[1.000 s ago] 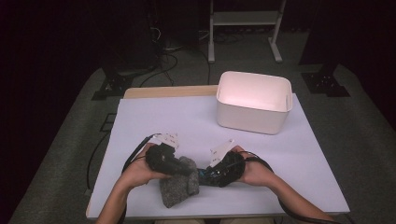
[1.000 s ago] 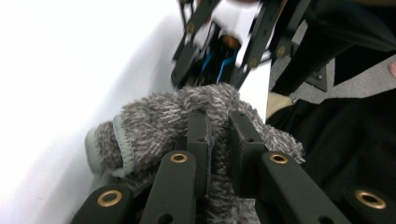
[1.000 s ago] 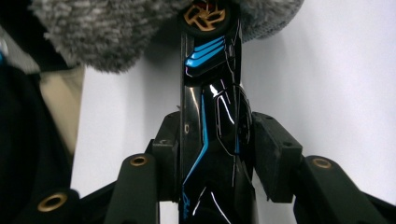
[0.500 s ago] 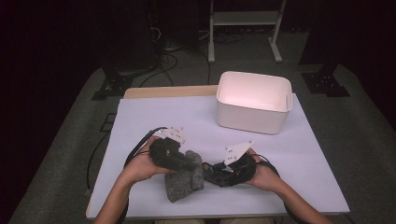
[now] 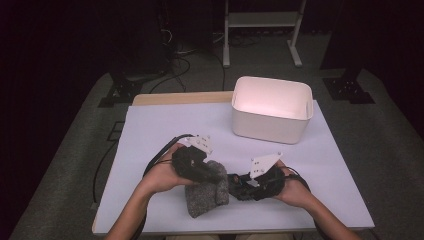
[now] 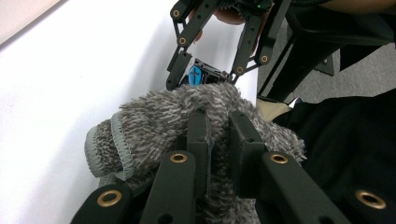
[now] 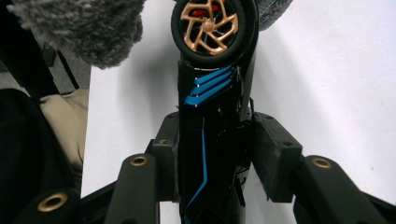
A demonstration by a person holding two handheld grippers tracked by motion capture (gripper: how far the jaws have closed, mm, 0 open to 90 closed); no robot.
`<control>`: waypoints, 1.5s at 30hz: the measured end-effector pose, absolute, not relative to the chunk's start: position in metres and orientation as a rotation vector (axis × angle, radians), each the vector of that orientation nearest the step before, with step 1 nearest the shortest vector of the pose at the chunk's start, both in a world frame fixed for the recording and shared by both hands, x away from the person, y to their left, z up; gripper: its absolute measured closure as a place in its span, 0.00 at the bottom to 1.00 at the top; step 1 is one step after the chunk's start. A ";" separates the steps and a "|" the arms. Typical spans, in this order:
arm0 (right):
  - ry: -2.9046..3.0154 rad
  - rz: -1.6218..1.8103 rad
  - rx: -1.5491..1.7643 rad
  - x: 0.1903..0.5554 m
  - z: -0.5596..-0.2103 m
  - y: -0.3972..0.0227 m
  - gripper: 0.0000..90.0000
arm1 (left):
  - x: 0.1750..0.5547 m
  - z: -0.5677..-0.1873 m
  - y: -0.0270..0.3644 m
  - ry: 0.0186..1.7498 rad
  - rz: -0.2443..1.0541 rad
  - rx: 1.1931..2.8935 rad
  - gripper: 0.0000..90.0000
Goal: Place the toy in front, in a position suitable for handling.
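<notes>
On the left of the high view, the left gripper (image 5: pixel 209 174) is sitting on a grey fuzzy sock (image 5: pixel 206 192), and in the left gripper view its jaws are standing narrow, pinching a fold of that shaggy pile between them. The sock (image 6: pixel 187 116) is looking thick and plush, with a flat ribbed cuff edge at one side, and it is bunching up at the near edge of the white table (image 5: pixel 165 130), partly lifted off it.

Moving to the middle, the black toy car (image 5: pixel 239 182) is meeting the sock nose-first. In the right gripper view the car (image 7: pixel 212 140) is a glossy, hard black body with bright blue stripes and a rubbery tyre around a gold spoked wheel (image 7: pixel 211 22), and it is sitting right at the fuzzy fabric.

On to the right gripper (image 5: pixel 252 186): its jaws are standing at a middling width, clamping the car's body from both sides.

By my read, the car is going into the sock, or just coming out, and I cannot tell which; either way that part is looking unfinished, with most of the car outside the fabric.

Far right and further back, the white plastic bin (image 5: pixel 272 116), smooth and round-cornered, is waiting well apart from both hands, with nothing visible inside it.
</notes>
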State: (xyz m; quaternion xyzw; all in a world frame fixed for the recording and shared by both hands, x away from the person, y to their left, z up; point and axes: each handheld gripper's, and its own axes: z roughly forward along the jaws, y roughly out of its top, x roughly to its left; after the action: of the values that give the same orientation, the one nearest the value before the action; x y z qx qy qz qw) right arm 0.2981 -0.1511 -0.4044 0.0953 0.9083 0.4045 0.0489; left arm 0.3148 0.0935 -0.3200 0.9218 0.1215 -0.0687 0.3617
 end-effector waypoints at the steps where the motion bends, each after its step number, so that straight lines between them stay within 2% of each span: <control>1: 2.766 1.237 0.292 0.299 -0.404 -0.150 0.62 | 0.315 -0.318 0.093 0.309 -0.174 2.374 0.90; 8: 2.757 1.296 0.253 0.303 -0.402 -0.132 0.62 | 0.311 -0.297 0.087 0.254 -0.148 2.369 0.90; 12: 2.754 1.287 0.206 0.300 -0.404 -0.122 0.62 | 0.310 -0.298 0.083 0.229 -0.138 2.408 0.90; 16: 2.751 1.311 0.219 0.300 -0.405 -0.128 0.62 | 0.310 -0.303 0.093 0.275 -0.161 2.343 0.89; 33: 2.734 1.335 0.244 0.300 -0.407 -0.138 0.62 | 0.313 -0.327 0.122 0.373 -0.201 2.333 0.89; 45: 2.727 1.371 0.275 0.300 -0.409 -0.142 0.62 | 0.314 -0.312 0.104 0.311 -0.182 2.350 0.89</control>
State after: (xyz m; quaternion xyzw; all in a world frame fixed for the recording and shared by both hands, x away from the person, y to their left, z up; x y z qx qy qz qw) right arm 0.3001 -0.1421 -0.4093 0.0897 0.8892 0.4469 0.0387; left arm 0.3138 0.1039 -0.3119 0.9172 0.1213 -0.0711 0.3727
